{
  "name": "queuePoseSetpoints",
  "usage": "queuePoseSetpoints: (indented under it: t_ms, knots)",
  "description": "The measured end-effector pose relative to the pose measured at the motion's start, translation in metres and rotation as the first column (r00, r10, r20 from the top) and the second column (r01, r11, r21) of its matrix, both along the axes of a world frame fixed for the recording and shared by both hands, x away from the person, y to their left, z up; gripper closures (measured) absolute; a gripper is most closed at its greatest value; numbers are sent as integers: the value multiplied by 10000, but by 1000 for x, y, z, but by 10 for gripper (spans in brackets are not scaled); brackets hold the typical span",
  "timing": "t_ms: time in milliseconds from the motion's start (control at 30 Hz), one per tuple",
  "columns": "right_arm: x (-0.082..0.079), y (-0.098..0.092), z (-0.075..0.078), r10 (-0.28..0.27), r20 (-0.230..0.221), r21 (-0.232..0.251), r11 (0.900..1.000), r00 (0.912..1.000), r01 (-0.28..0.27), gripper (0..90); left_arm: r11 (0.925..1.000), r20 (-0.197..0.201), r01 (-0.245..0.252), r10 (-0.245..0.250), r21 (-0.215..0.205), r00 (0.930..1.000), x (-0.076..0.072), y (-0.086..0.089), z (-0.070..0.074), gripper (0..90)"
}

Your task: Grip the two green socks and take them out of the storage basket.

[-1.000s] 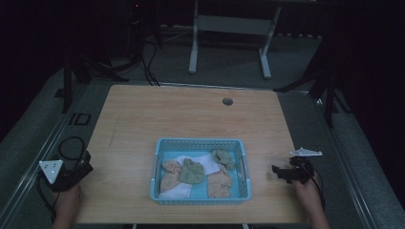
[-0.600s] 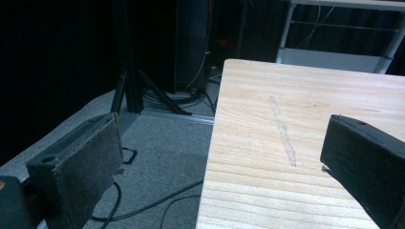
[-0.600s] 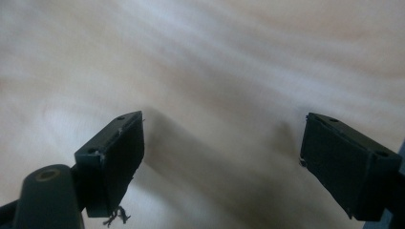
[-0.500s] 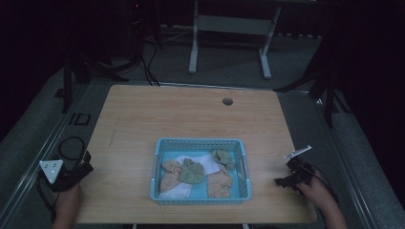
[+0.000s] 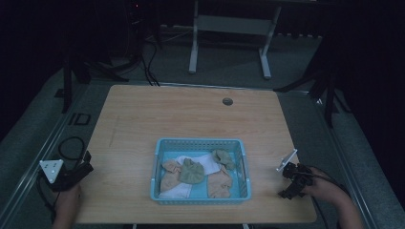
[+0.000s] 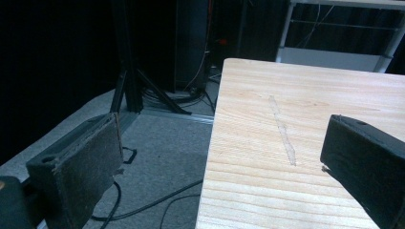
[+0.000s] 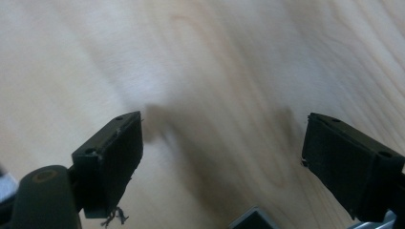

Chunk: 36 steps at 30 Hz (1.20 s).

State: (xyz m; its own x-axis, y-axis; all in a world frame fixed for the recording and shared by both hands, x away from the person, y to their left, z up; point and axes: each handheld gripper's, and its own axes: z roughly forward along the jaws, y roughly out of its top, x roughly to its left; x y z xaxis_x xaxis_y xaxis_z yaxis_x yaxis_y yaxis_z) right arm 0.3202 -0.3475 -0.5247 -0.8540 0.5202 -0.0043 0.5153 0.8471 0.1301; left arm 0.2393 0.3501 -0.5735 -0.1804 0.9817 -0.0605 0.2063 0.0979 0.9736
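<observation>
Nothing started: socks [image 5: 193, 172] all in basket [image 5: 156, 168], between left claw [image 5: 82, 168] and right claw [image 5: 288, 192], both spread wide, empty, well apart from it.

Wooden table [image 5: 191, 117], blue basket [image 5: 200, 143] on it

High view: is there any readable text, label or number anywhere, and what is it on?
"ID": dark letters on the grey floor strip just left of the light wooden table.
No readable text on the blue plastic basket, the socks in it, or either gripper.
</observation>
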Motion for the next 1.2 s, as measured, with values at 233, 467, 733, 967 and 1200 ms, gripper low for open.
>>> queuePoseSetpoints:
  t_ms: [233, 467, 733, 967, 1200]
  knots:
    - [-3, 14, 10, 1087, -175, -313, 9935, 9939, -1092, 158, 10000, -6, 36, -36, -14, 10000, 0, 0, 0, 7]
    - [-5, 28, 20, 1710, -495, -793, 9815, 9840, -1745, 162, 10000, -9, 57, -57, 26, 10000, 0, 0, 0, 7]
    - [-9, 46, 40, 2428, -957, -1191, 9600, 9653, -2533, 162, 10000, 1, 51, -51, -31, 10000, 0, 0, 0, 7]
    - [-11, 68, 65, 2882, -1006, -1176, 9470, 9523, -2990, 162, 10000, -8, 57, -57, -32, 10000, 0, 0, 0, 7]
    - [-8, 91, 90, 3114, -767, -1217, 9400, 9472, -3189, 161, 10000, -14, 64, -64, -39, 10000, 0, 1, 0, 7]
